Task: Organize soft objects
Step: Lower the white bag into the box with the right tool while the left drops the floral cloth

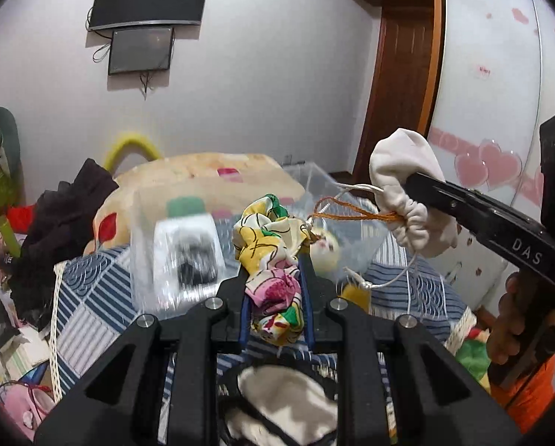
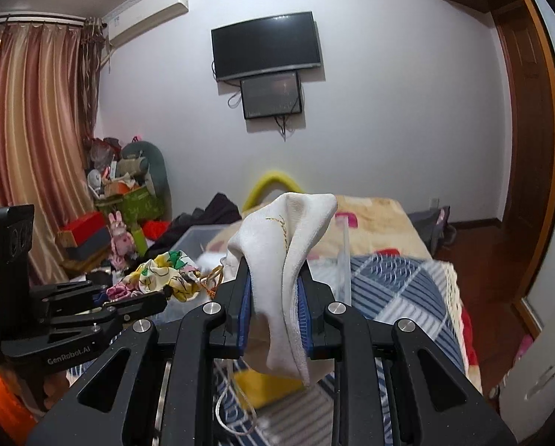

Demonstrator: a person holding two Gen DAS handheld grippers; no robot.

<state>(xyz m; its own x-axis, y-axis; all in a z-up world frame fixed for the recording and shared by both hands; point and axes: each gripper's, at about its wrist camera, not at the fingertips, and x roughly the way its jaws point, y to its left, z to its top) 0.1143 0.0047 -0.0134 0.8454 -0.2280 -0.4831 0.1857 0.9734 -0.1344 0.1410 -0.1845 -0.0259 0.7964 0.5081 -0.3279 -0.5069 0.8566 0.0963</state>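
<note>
My left gripper (image 1: 275,278) is shut on a colourful floral cloth pouch (image 1: 271,256) with an orange cord, held above the bed. It also shows in the right wrist view (image 2: 162,278) at the left. My right gripper (image 2: 275,286) is shut on a white drawstring pouch (image 2: 288,260); in the left wrist view this white pouch (image 1: 403,182) hangs from the right gripper's black fingers (image 1: 463,204) at the upper right. A clear plastic bin (image 1: 314,200) stands on the bed behind both pouches. A cream soft item with black trim (image 1: 284,401) lies below my left gripper.
The bed has a blue striped patchwork quilt (image 1: 91,297) and a beige blanket (image 1: 203,178). A white bottle with a green cap (image 1: 188,245) stands by the bin. Dark clothes (image 1: 65,215) and clutter pile at the left. A yellow item (image 2: 262,383) lies on the quilt.
</note>
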